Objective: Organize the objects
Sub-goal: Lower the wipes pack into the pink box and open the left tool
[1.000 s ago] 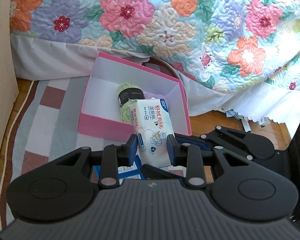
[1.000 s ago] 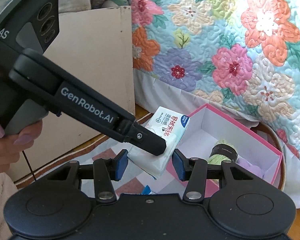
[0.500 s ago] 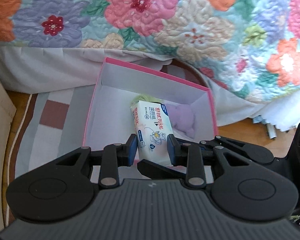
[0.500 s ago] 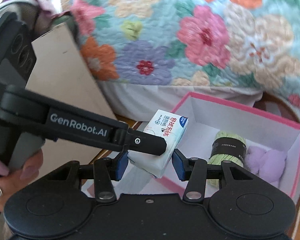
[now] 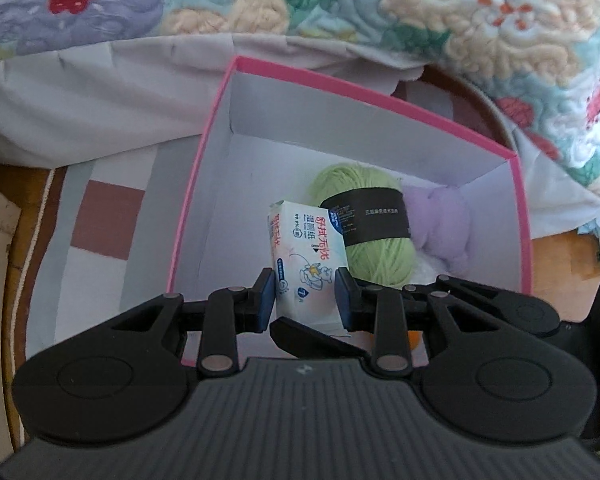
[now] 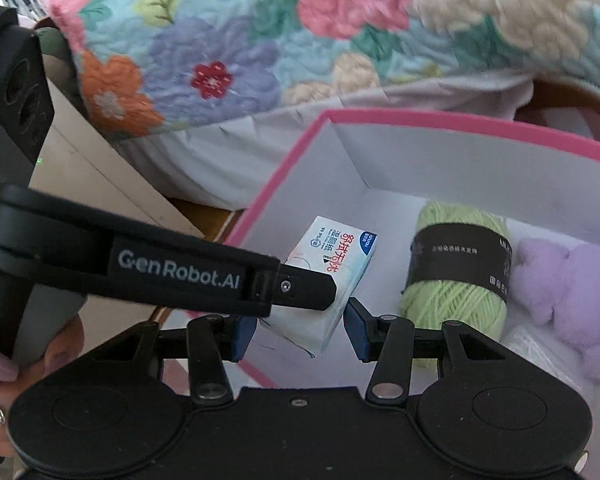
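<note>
1. The left gripper (image 5: 305, 294) pinches a small white tissue pack (image 5: 305, 264) with red and blue print, one blue pad pressed against each side of it.
2. The pack hangs inside the open pink box (image 5: 204, 168), over its white floor, in the part of the box nearest the person.
3. From the right wrist view, the left gripper's (image 6: 332, 294) long black finger (image 6: 300, 286) lies across the pack (image 6: 336, 264), and the pack tilts with one corner pointing toward the box's far wall.
4. The right gripper (image 6: 300, 332) sits just under and behind the pack, its blue pads spread wider than the pack; I see a gap on both sides, so it grips nothing.
5. A ball of light green yarn (image 5: 366, 226) with a black paper band lies in the box just beside the pack, on its right.
6. A soft lilac plush toy (image 6: 568, 284) rests against the yarn (image 6: 456, 272) on the far right of the box (image 6: 420, 124).
7. The box stands on a striped rug (image 5: 108, 216) with a reddish-brown square, close to the white bed skirt.
8. A quilt (image 5: 480, 12) with big stitched flowers hangs over the bed behind the box.
9. A person's hand (image 6: 4, 368) grips the left gripper's handle at the lower left of the right wrist view.
</note>
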A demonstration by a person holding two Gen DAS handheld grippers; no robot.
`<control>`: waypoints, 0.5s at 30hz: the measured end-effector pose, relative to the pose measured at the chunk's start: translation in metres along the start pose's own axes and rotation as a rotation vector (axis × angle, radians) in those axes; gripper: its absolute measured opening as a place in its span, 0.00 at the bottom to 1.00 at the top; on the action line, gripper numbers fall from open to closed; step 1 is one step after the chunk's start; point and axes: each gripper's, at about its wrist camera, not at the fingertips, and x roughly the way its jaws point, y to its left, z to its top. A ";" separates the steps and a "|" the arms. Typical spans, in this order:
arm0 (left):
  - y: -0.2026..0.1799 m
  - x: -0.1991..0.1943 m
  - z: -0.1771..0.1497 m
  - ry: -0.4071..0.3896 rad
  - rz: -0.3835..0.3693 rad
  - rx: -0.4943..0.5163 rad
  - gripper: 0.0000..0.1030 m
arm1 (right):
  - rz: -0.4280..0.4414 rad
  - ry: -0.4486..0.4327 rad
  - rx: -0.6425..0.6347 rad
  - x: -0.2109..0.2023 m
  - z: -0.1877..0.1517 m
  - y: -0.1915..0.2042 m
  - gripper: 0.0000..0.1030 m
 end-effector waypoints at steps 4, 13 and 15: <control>-0.003 0.008 -0.002 -0.009 -0.005 0.007 0.27 | -0.037 0.017 -0.030 0.003 0.002 -0.004 0.51; -0.008 0.024 0.001 0.026 0.022 0.052 0.23 | -0.058 0.111 -0.053 0.018 0.009 -0.007 0.51; -0.006 0.024 0.002 0.027 0.008 0.054 0.23 | -0.071 0.130 -0.073 0.021 0.012 -0.007 0.51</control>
